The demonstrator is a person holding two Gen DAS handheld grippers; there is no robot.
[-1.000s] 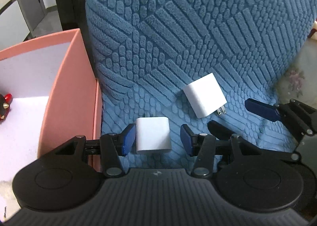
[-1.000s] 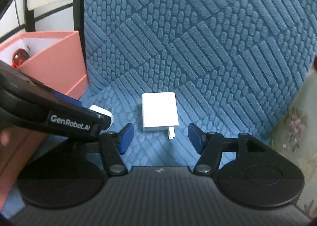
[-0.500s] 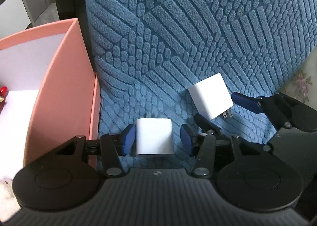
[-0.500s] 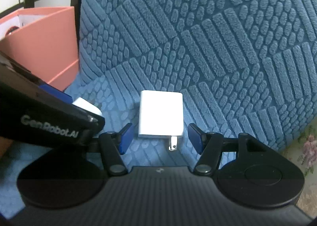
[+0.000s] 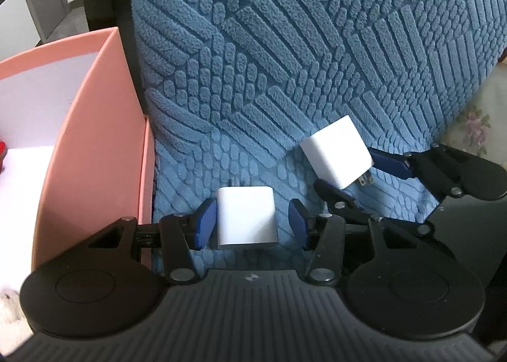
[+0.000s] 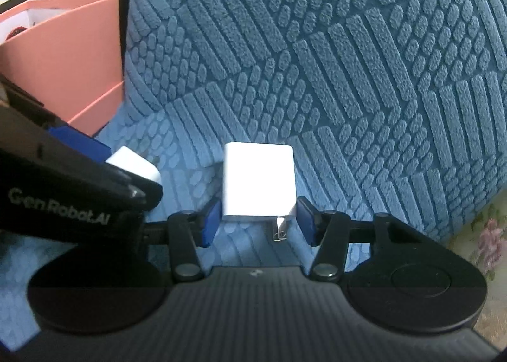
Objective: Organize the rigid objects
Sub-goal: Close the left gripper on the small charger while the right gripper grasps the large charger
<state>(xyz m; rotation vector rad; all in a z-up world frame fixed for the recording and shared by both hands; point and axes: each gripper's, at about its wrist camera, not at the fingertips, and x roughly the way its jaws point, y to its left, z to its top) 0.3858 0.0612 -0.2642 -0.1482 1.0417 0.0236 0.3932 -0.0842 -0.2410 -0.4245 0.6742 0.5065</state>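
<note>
Two white charger plugs lie on a blue textured cushion. In the left wrist view the first plug [image 5: 245, 217] sits between the blue pads of my left gripper [image 5: 252, 224]; the left pad touches it and a small gap shows at the right pad. In the right wrist view the second plug [image 6: 258, 183], prongs toward the camera, sits between the pads of my right gripper [image 6: 258, 222], which have closed in to its sides. The second plug [image 5: 336, 152] and the right gripper [image 5: 359, 176] around it also show in the left wrist view.
A pink open box [image 5: 95, 140] with a white inside stands at the left against the cushion [image 5: 285, 45]; a red object shows inside it at the edge. It also shows in the right wrist view [image 6: 63, 54]. Floral fabric [image 6: 488, 235] lies at the right.
Both grippers have moved forward around their plugs. The right gripper's jaws have narrowed onto the second plug, which has tilted up a little in the left wrist view.
</note>
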